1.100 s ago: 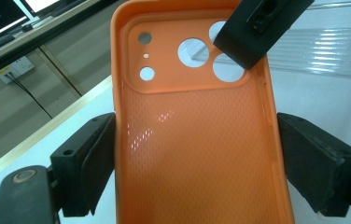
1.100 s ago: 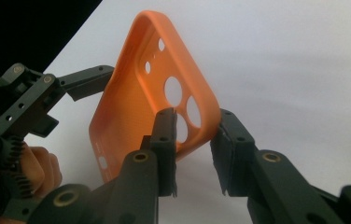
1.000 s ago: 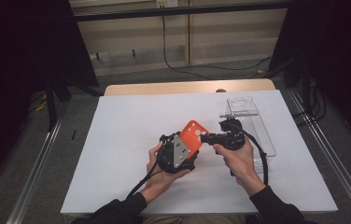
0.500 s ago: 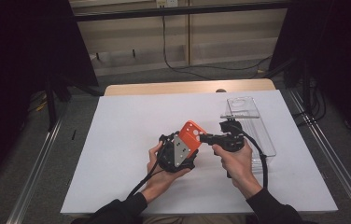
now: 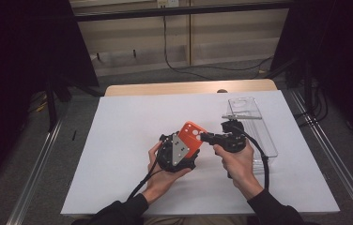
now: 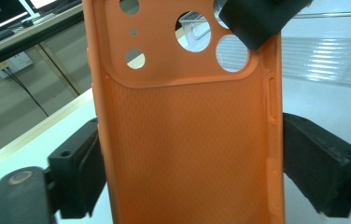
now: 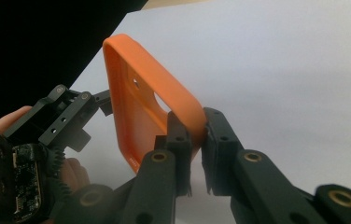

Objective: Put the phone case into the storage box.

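An orange phone case (image 5: 192, 136) with round camera holes is held up over the middle of the white table. My left gripper (image 5: 187, 144) clamps it across its width, one jaw on each long side, and the left gripper view looks into the case's inner face (image 6: 187, 140). My right gripper (image 7: 197, 140) is shut on the rim at the case's (image 7: 136, 107) top corner, next to the camera holes. From the right side in the high view, that right gripper (image 5: 204, 137) reaches the case. Both hands hold their tools above the table.
A clear plastic tray (image 5: 252, 122) lies on the white table (image 5: 118, 140) just right of the right hand, with its cable looping beside it. The table's wooden far edge (image 5: 188, 88) and metal rails on both sides border the work area.
The orange case has tilted slightly between the grippers. Both hands have stayed in the same spot.
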Tool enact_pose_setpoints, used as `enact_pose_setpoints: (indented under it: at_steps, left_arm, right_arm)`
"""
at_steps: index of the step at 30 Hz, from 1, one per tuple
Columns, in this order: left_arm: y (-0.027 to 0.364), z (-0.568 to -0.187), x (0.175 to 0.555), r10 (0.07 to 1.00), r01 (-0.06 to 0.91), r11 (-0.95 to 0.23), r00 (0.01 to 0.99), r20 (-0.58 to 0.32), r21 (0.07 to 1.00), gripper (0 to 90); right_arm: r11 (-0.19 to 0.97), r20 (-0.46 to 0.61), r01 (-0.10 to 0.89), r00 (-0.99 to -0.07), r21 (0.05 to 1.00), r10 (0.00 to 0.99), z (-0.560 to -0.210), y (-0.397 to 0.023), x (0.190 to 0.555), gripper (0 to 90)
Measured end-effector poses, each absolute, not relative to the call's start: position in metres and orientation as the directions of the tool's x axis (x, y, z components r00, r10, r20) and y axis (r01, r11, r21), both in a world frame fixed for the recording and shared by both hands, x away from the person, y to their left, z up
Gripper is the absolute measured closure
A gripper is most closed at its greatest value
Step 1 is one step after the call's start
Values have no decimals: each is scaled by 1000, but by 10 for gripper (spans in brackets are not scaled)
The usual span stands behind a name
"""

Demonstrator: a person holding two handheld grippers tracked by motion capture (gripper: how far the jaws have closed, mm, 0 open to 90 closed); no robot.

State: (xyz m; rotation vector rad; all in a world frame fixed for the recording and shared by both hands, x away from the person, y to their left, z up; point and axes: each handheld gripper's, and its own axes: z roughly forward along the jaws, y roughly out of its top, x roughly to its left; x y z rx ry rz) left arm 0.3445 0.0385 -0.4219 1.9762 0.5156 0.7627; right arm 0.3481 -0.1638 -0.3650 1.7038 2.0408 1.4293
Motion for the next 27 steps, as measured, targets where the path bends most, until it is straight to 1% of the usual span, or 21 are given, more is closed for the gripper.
enact_pose_setpoints:
  at_steps: [3,10,13,17,20,27]
  left_arm:
    - [39,-422,345,624,52,-473,725,293,879,89]
    - [42,-422,349,618,94,-425,757,213,900,58]
    - [46,-423,350,600,99,-424,775,197,900,36]
    - [51,-421,351,587,92,-409,788,185,908,29]
    - [55,-419,352,589,99,-377,793,156,921,29]
    - [67,-421,357,608,116,-369,781,145,922,29]
  right_arm:
    - [-75,437,693,-364,717,823,-364,-164,347,820]
    - [-64,415,680,-368,730,832,-363,-166,347,821]
    - [-60,406,674,-368,736,836,-362,-167,348,822]
    - [-56,399,666,-375,744,837,-361,-171,349,822]
    - [-44,385,661,-380,749,841,-361,-172,348,821]
    - [-25,361,642,-398,766,844,-359,-174,347,822]
